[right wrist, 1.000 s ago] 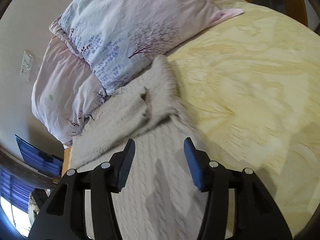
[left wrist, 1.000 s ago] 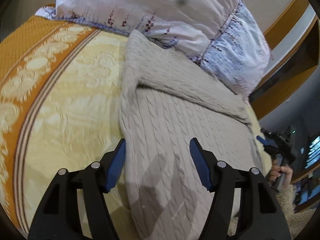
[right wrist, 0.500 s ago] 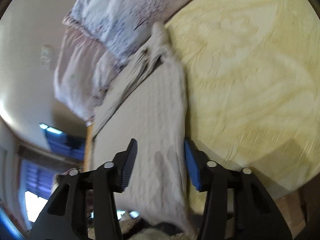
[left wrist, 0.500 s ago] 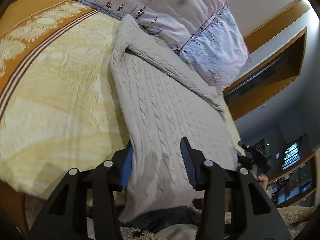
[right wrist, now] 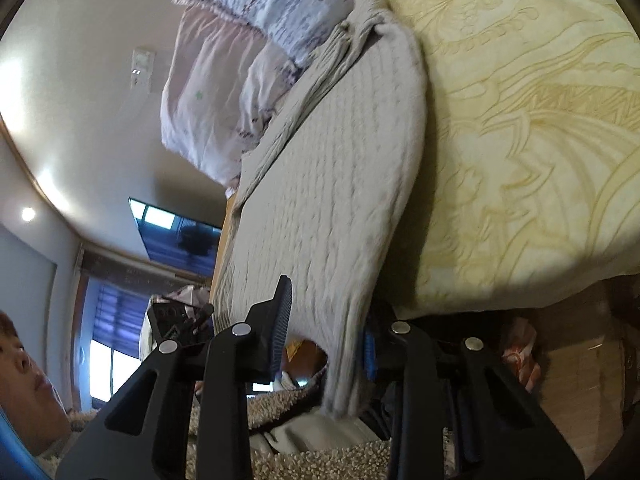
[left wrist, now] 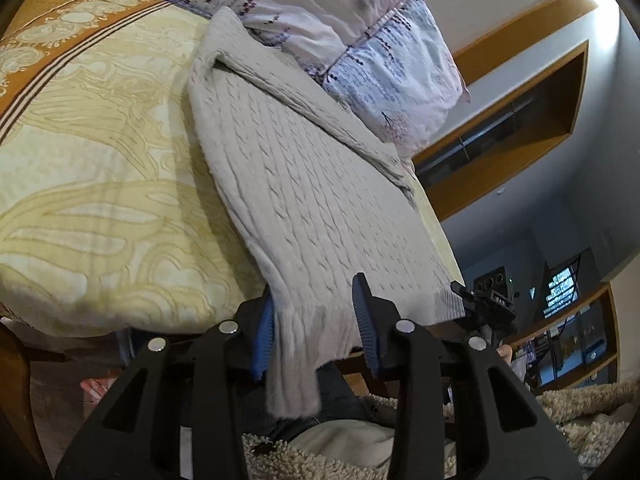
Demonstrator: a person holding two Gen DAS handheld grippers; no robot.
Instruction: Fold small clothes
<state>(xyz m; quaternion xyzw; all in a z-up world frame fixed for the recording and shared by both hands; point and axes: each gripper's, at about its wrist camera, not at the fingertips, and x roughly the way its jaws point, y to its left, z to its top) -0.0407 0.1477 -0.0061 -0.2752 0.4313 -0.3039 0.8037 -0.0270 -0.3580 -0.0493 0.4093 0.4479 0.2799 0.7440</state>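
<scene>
Sweater, a beige cable-knit, lies flat on the yellow patterned bed cover straight ahead of both grippers, its far end against the floral pillows and its near hem hanging over the bed's edge toward them. At the hem's left corner the left gripper has the knit hanging between its blue pads, its jaws having just been closing and now narrow, the left pad against the cloth and the right pad just beside it. At the right corner the right gripper likewise has the hem between its jaws, which have just been closing and stand narrow; whether either one pinches the cloth I cannot tell.
</scene>
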